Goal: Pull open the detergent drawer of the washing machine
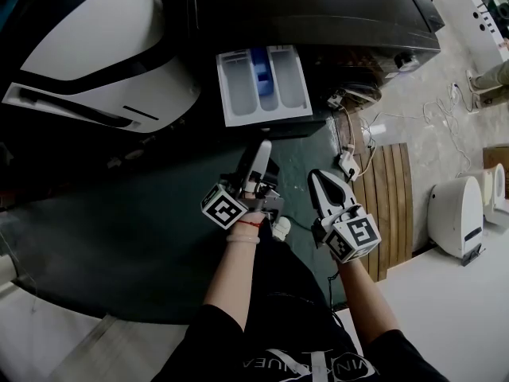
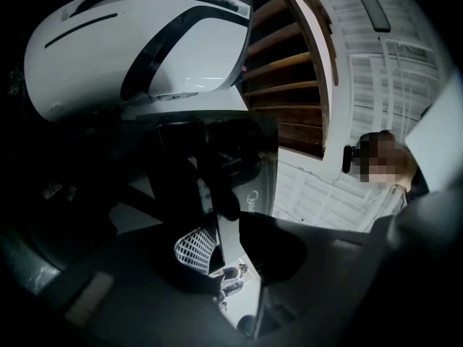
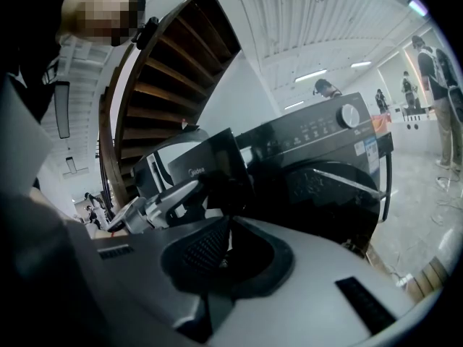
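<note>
The dark washing machine [image 1: 318, 10] stands at the top of the head view, with its white detergent drawer [image 1: 238, 86] pulled out toward me and a blue compartment in the middle. My left gripper [image 1: 259, 151] points up at the drawer's front edge and stops just short of it. Its jaws stand slightly apart with nothing between them [image 2: 226, 226]. My right gripper [image 1: 324, 183] hangs lower to the right, away from the drawer, pads together [image 3: 230, 241]. The right gripper view shows the machine's knob [image 3: 351, 114], the drawer's dark front panel [image 3: 217, 157] and my left gripper [image 3: 166, 197].
A white appliance [image 1: 103, 54] stands left of the washing machine. Wooden slats [image 1: 390, 205], loose cables [image 1: 350, 157] and a small white unit [image 1: 457, 213] lie on the right. A wooden staircase [image 2: 289, 71] rises behind. People stand in the far background [image 3: 434, 85].
</note>
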Demonstrator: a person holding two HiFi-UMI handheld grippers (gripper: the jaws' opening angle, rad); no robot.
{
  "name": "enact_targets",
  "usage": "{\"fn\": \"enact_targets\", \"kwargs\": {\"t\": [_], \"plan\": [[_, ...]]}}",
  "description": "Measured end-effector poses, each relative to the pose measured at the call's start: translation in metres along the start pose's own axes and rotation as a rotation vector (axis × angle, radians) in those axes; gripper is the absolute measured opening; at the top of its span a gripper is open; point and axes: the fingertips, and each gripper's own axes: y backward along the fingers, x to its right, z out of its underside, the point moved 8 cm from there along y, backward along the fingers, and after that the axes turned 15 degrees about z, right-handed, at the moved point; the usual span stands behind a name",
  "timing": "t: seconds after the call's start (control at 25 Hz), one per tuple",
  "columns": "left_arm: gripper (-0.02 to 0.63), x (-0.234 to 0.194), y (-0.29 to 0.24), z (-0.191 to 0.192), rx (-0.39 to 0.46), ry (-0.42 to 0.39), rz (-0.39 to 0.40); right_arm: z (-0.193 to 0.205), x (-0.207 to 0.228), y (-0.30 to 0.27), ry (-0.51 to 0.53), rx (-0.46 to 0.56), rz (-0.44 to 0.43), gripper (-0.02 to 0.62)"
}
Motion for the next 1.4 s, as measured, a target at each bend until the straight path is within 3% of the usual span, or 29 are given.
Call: {"fn": "enact_targets", "kwargs": {"t": [0.76,1.0,1.16,1.4], "plan": [[0.094,-0.003,0.016,0.008,-0.033,0.023,-0.006,0.003,-0.003,0.005,-0.009,0.003,0.002,0.019],[0.012,0.003,0.041,0.015,-0.108,0.007,-0.081,0.001,-0.004,0.001,-0.01,0.012,0.009,0.019],[0.009,0.011,0.05,0.007,-0.219,-0.058,-0.149,-0.007,-0.006,0.002,-0.002,0.024,0.007,0.018],[0.009,0.027,0.055,-0.024,-0.342,-0.273,-0.264,-0.025,-0.009,0.002,0.048,0.053,-0.01,0.018]]}}
